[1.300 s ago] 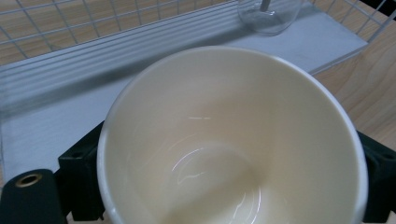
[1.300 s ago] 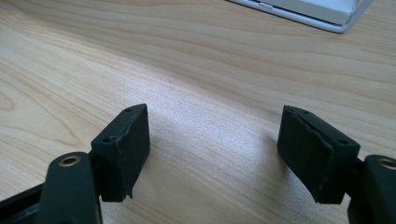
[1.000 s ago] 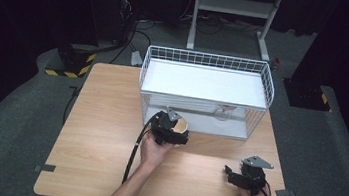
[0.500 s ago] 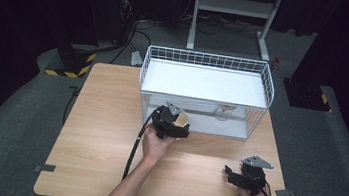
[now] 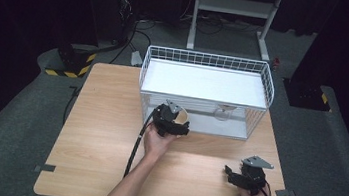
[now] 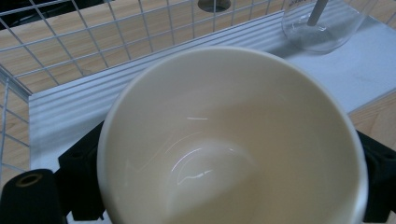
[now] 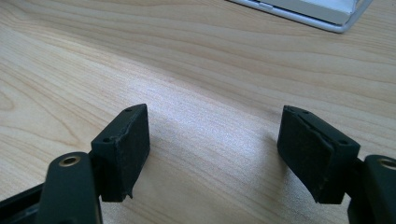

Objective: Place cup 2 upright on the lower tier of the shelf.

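My left tongs [image 5: 175, 123] pinch the cream ceramic cup [image 6: 233, 140], mouth facing me, right at the open front of the white wire rack [image 5: 207, 60]; its lower shelf [image 6: 373, 70] lies straight ahead. Right tongs [image 7: 212, 154] rest spread, empty, on the wooden table [image 5: 105, 114].

I see a cream cup [image 6: 231, 140]; glossy glaze, round rim, empty inside; tilted so its mouth faces the left gripper camera; it sits clamped between black jaws at the front edge of the white wire rack [image 5: 204, 81], over its lower shelf, off the table.
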A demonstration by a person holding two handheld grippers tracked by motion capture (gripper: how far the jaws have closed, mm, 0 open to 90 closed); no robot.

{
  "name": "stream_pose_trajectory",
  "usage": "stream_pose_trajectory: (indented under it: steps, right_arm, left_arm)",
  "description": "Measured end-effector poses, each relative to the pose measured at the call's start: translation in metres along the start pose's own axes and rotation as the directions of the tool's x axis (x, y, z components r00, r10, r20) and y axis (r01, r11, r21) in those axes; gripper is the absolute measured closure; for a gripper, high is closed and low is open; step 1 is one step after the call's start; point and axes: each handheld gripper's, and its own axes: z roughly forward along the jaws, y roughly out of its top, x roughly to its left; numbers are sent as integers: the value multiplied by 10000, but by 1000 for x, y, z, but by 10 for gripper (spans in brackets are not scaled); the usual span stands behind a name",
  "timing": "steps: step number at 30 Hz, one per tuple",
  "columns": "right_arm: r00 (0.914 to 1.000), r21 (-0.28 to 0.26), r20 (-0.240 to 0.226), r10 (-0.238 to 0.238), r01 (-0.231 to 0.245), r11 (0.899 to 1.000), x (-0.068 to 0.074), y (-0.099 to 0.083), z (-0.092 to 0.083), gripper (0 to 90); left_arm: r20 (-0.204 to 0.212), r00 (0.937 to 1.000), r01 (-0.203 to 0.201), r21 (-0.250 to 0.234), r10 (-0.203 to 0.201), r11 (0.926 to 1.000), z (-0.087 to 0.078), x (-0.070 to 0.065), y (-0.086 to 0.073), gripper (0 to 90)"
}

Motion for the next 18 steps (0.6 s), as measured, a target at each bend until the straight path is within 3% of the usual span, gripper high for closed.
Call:
stream_pose_trajectory:
  steps: [6,10,18]
  right_arm:
    - [10000,0,2,-3,3,10000,0,0,0,252]
    - [10000,2,-3,-1,1,10000,0,0,0,252]
    - [10000,1,-2,-2,2,10000,0,0,0,252]
  left_arm:
    - [-58,9999,-123,-16,123,9999,4,0,4,98]
    - [46,9998,201,-149,-200,9997,7,1,3,97]
    - [-45,10000,-47,-453,45,9990,11,3,2,96]
